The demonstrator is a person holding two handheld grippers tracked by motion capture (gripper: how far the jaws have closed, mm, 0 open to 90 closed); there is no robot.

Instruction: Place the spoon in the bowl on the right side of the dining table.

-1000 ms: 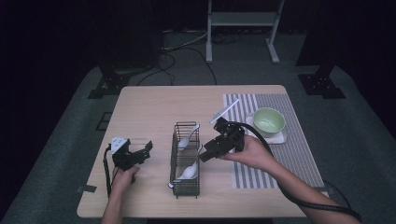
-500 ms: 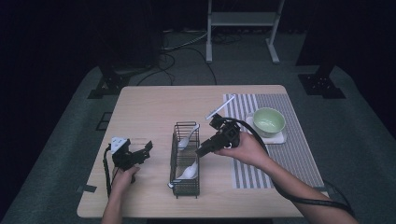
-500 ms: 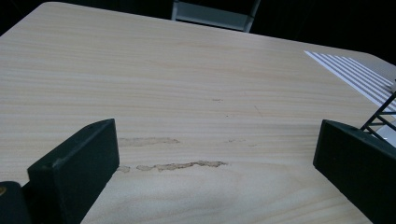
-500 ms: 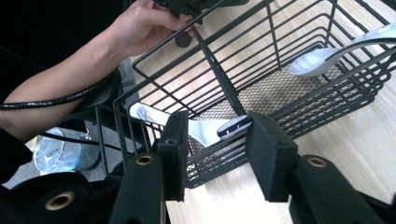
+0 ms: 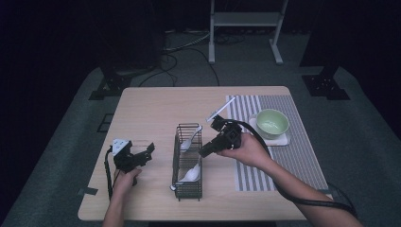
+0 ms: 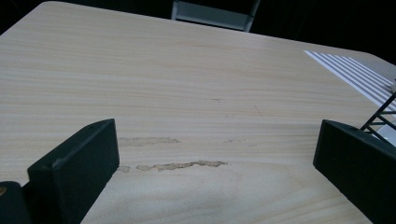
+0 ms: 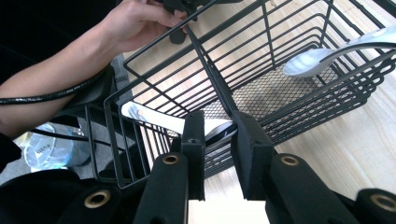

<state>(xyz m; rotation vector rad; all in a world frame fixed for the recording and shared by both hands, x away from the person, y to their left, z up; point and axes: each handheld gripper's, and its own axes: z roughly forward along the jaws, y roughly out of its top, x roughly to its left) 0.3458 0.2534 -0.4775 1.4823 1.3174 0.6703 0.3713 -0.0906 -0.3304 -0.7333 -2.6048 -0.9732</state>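
Spoon (image 7: pixel 205 128): white, lying in the near compartment of the wire basket (image 5: pixel 188 161), handle pinched.
Right gripper (image 7: pixel 219 135): jaws have just been closing, now clamped on the spoon's handle.
Left gripper (image 5: pixel 142 157): jaws spread wide over bare table (image 6: pixel 196 84).

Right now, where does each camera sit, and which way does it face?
High view: above the near table edge, looking forward and down; both forearms, left gripper, right gripper.
Left gripper view: on that gripper, facing across bare tabletop; its open jaws.
Right gripper view: on that gripper, looking into the basket; jaws closing on a spoon handle.
Shared: basket and spoons, in high and right gripper views.
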